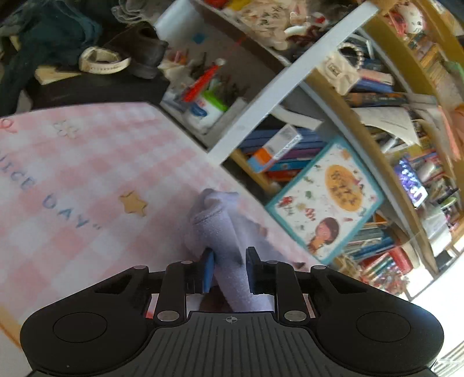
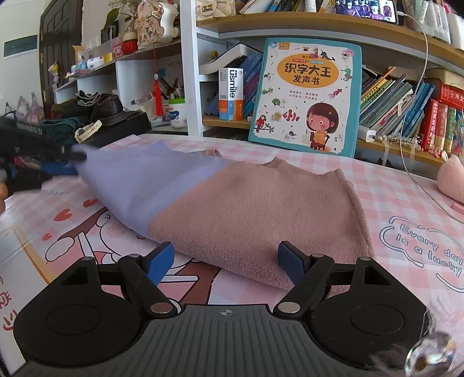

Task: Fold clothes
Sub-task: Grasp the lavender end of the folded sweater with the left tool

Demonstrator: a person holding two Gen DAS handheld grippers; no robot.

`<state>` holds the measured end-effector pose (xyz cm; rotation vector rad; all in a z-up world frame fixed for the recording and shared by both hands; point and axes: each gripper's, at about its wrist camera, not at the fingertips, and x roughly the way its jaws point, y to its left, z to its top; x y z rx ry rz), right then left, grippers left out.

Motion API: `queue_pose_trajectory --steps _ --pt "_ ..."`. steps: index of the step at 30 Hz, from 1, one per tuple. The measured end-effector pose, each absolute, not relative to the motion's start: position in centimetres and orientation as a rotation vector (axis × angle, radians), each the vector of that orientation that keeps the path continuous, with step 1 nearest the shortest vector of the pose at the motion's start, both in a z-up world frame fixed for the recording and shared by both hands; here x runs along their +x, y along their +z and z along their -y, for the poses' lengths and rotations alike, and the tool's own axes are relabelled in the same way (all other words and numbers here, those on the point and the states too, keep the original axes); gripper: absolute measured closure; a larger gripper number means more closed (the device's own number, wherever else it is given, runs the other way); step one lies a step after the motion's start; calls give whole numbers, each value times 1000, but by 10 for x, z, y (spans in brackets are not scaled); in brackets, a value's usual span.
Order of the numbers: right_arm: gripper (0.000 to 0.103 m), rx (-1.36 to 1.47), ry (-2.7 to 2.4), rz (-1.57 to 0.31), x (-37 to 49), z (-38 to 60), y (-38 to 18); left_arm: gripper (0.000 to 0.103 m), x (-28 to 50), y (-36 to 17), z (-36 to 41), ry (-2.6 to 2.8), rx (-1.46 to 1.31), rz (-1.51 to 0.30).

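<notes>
A knitted garment, lavender (image 2: 139,179) on its left part and dusty pink (image 2: 261,214) on its right, lies on the pink checked table cover (image 2: 391,185). In the left wrist view my left gripper (image 1: 229,261) is shut on a bunched lavender edge of the garment (image 1: 217,220), lifted off the cover. The right wrist view shows that gripper (image 2: 62,165) at the far left, pulling the lavender corner up and to the left. My right gripper (image 2: 226,261) is open, its blue pads just in front of the garment's near pink edge, with nothing between them.
A bookshelf (image 2: 333,17) stands behind the table, with a children's book (image 2: 304,95) leaning against it. A black box with a shoe (image 2: 107,110) and a watch strap (image 2: 87,132) sits at the back left. A white cable (image 2: 406,162) and a pink soft toy (image 2: 452,179) lie at the right.
</notes>
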<state>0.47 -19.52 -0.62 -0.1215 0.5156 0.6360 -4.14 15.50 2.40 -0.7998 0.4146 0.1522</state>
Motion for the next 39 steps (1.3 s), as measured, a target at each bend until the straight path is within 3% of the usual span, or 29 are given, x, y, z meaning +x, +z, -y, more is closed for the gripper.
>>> queue_pose_trajectory --steps 5,13,16,20,25,28,33,36,39 --pt "26 -126 635 -522 5 194 -7 71 -39 -7 -181 178 -1043 -486" --pt "25 -151 628 -527 5 190 -7 68 -34 -29 -186 180 -1189 -504" --pt "25 -151 627 -529 5 190 -7 71 -29 -27 -184 185 -1164 -496" --pt "25 -149 628 -536 5 189 -7 88 -32 -5 -168 164 -982 -425" --pt "25 -147 627 -548 7 189 -8 88 -33 29 -142 101 -697 -348" --pt "25 -146 628 -551 7 189 -8 88 -28 22 -152 109 -746 -399" --pt "25 -146 627 -553 7 189 -8 81 -23 -13 -179 143 -996 -493" --pt "25 -163 621 -553 6 186 -8 71 -20 -24 -184 142 -1070 -510" --pt "25 -177 616 -550 5 184 -8 70 -18 -26 -182 144 -1078 -503"
